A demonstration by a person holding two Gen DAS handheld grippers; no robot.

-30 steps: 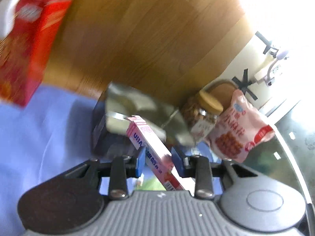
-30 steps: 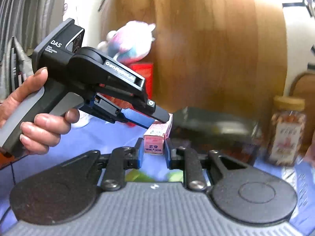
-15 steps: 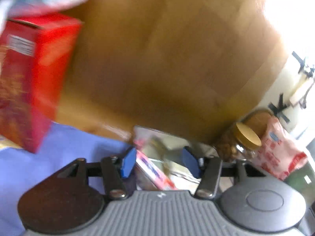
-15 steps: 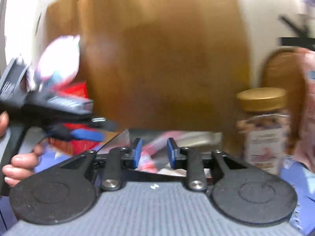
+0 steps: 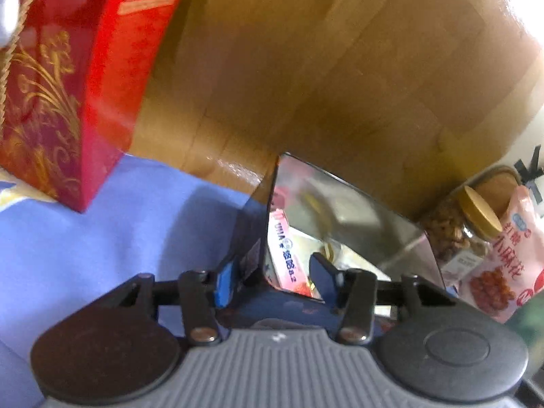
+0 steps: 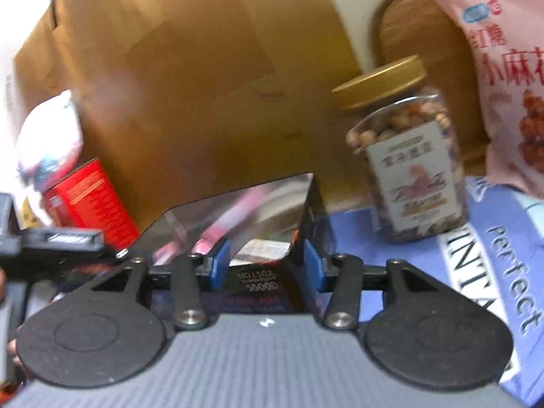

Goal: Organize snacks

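Now left gripper (image 5: 272,280) jaws apart, pink snack box (image 5: 285,255) inside dark box (image 5: 357,217), right gripper (image 6: 264,267) jaws apart

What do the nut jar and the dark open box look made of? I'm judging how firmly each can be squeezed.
The nut jar looks like clear plastic or glass, since the nuts show through, with a matte gold lid, probably metal. The dark open box seems printed cardboard lined with shiny foil: its inner walls mirror the pink snack box inside.

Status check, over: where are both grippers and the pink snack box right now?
Left gripper open, straddling the foil-lined box's wall. Right gripper open around that box's end. Pink snack box lying inside. Nut jar stands clear, right.
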